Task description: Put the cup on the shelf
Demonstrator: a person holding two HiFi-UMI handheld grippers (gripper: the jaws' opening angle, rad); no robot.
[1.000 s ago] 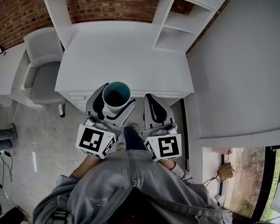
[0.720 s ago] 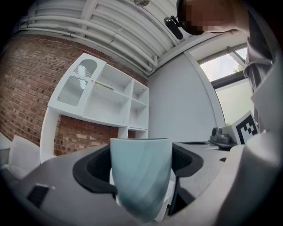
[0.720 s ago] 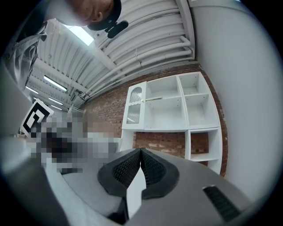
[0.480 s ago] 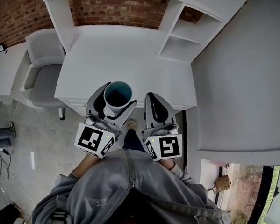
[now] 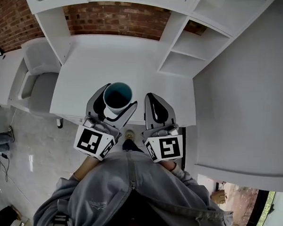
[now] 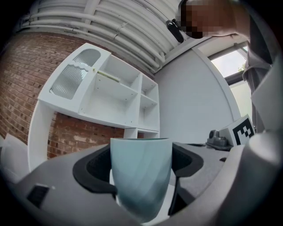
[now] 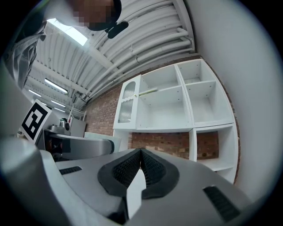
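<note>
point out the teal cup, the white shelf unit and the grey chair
pale teal round cup (image 6: 140,176), left gripper view, on its outer wall
white open-fronted shelf unit (image 7: 164,108), right gripper view, on the back panel of a wide compartment
grey padded chair (image 5: 38,87), head view, on its seat

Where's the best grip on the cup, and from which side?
Mid side wall, level from the side, one jaw on each flank, as the left gripper holds the cup now. It is upright, mouth up, no handle in view; the wall narrows downward, so the wider top should stop it slipping through.
</note>
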